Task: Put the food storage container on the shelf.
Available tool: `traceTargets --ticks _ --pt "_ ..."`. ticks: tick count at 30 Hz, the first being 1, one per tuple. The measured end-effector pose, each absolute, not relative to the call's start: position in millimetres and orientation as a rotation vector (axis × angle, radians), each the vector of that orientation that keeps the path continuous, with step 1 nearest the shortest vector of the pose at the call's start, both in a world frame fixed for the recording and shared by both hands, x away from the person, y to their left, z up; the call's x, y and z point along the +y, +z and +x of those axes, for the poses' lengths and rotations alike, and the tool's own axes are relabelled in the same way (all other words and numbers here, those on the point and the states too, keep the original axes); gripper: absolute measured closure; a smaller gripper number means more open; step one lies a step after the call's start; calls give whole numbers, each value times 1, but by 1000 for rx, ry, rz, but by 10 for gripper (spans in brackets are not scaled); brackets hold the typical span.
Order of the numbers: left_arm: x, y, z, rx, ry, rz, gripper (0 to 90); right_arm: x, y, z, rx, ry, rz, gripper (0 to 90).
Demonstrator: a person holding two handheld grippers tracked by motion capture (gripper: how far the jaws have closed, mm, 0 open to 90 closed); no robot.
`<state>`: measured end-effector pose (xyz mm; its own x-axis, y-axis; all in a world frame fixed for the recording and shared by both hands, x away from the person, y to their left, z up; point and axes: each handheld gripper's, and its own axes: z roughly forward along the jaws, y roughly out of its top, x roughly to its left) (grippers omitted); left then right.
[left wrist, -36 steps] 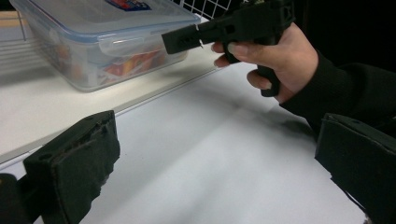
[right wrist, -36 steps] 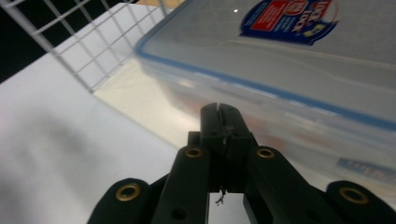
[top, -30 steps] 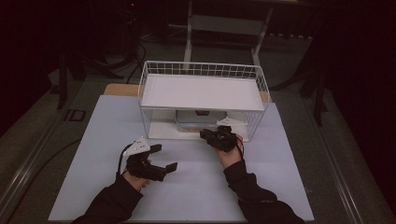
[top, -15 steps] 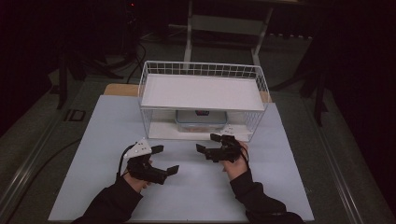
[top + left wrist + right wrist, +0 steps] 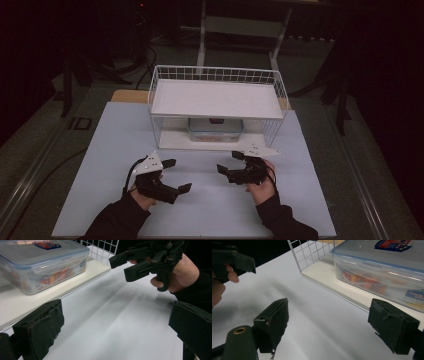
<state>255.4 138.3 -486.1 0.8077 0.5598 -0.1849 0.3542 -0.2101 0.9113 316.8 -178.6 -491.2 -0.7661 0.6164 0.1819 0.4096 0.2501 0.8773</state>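
My right gripper [image 5: 231, 162] hangs just above the white table [image 5: 100, 150], in front of the wire rack [image 5: 216, 75], and its jaws have just been opening: they stand wide apart now, with only bare table between them. In the right gripper view the two black pads frame the table top, and past them sits the clear plastic container [image 5: 387, 262] on the rack's white lower shelf [image 5: 332, 282], its blue-edged lid closed, a red and blue label on top, and orange and red contents showing through the wall. The container is near the pads but apart from them; nothing is touching it.

My left gripper [image 5: 177, 176] is lower left on the table, well apart from the rack, and its jaws are spread wide too, gripping nothing. Looking along them in the left gripper view, I see the same container [image 5: 42, 262] off to the upper left on the shelf edge, and my right hand [image 5: 183, 275] across the way with the right gripper's jaws parted in the air.

From the high view, the container [image 5: 215, 131] sits centred under the rack's white upper shelf [image 5: 215, 100], right at the shelf's front, and both grippers rest short of it with open table between them.
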Motion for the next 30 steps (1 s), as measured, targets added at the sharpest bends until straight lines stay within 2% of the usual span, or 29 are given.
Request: traceTargets --ticks 30 --pt "153 -486 230 623 215 1831 0 -229 -493 258 2337 1500 874 166"
